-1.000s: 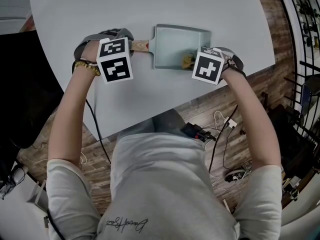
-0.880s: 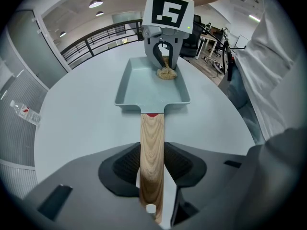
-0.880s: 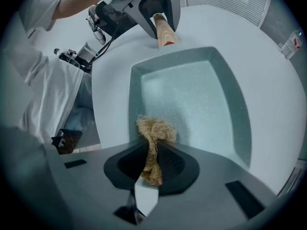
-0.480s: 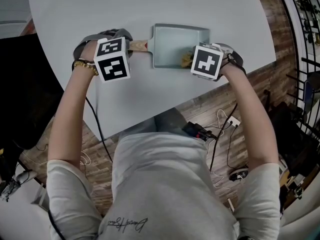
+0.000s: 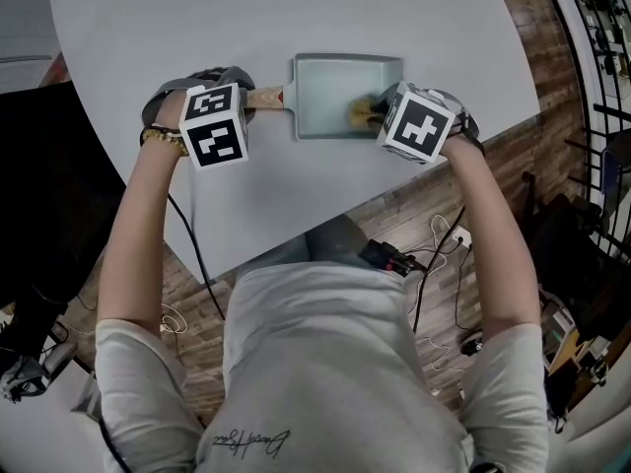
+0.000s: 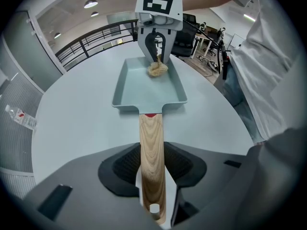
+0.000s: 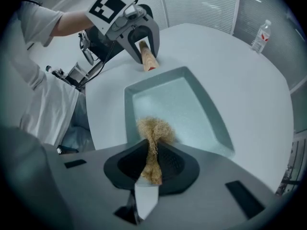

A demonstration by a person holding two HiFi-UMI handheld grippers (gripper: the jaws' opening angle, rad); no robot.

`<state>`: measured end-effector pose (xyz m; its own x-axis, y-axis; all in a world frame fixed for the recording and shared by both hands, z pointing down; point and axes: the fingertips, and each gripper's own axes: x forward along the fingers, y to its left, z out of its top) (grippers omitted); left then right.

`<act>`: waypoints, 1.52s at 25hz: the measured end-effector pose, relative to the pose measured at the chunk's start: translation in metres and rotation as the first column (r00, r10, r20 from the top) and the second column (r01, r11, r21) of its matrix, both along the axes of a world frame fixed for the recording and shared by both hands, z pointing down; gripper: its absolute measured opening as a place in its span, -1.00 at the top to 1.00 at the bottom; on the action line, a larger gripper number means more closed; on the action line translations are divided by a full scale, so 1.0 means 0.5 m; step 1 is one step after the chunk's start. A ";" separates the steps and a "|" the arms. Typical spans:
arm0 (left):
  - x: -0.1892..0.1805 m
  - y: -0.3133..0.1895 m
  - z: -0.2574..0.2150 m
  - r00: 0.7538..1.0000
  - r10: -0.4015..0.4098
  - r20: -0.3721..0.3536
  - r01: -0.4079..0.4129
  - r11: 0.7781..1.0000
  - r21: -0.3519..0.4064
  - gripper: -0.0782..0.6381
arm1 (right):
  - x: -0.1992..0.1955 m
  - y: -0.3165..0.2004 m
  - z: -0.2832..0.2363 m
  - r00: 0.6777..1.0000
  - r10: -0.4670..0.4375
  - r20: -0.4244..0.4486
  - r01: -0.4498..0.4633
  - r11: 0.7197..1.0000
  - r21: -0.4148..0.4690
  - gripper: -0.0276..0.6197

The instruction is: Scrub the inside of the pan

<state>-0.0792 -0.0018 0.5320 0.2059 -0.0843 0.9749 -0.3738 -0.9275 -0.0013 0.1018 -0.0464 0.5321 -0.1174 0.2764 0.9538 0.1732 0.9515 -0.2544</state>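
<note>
A pale green rectangular pan point(image 5: 330, 82) lies on the white table, its wooden handle point(image 5: 264, 96) pointing left. My left gripper point(image 6: 152, 195) is shut on that handle point(image 6: 150, 152), which runs between the two pads. My right gripper point(image 7: 151, 169) is shut on a tan fibrous scrubber point(image 7: 154, 133), and the tuft rests on the pan's floor point(image 7: 177, 104) near the right-hand wall. From the head view the scrubber point(image 5: 361, 112) shows just left of the right gripper's marker cube point(image 5: 422, 124). In the left gripper view the scrubber point(image 6: 157, 68) sits at the far end of the pan point(image 6: 144, 83).
The round white table point(image 5: 197, 28) ends close behind the pan toward my body. A plastic water bottle point(image 7: 260, 36) stands far off on the table. Cables and a power strip point(image 5: 394, 259) lie on the wood floor below. Railings border the room.
The right gripper and scrubber have moved left and away from my body inside the pan. The pan and left gripper have shifted slightly left in the head view.
</note>
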 end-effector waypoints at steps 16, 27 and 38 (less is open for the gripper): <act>0.008 0.005 -0.024 0.999 0.009 -0.043 -0.011 0.999 -0.044 0.23 | 0.013 -0.010 -0.112 0.886 0.348 0.307 -0.395 0.912 0.107 0.70; 0.029 -0.009 -0.111 0.952 -0.203 -0.229 0.223 0.973 0.063 0.49 | 0.032 0.035 -0.121 0.853 0.393 0.344 -0.443 0.893 0.079 0.70; 0.084 0.024 -0.220 0.698 -0.456 -0.553 0.596 0.797 0.095 0.75 | 0.047 0.079 -0.155 0.823 0.417 0.385 -0.482 0.872 0.086 0.70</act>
<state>-0.0373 0.0105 0.4221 0.4806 -0.5472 0.6852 -0.8142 -0.5686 0.1170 0.1251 -0.0071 0.4546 -0.5159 -0.0530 0.8550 -0.2401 0.9670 -0.0849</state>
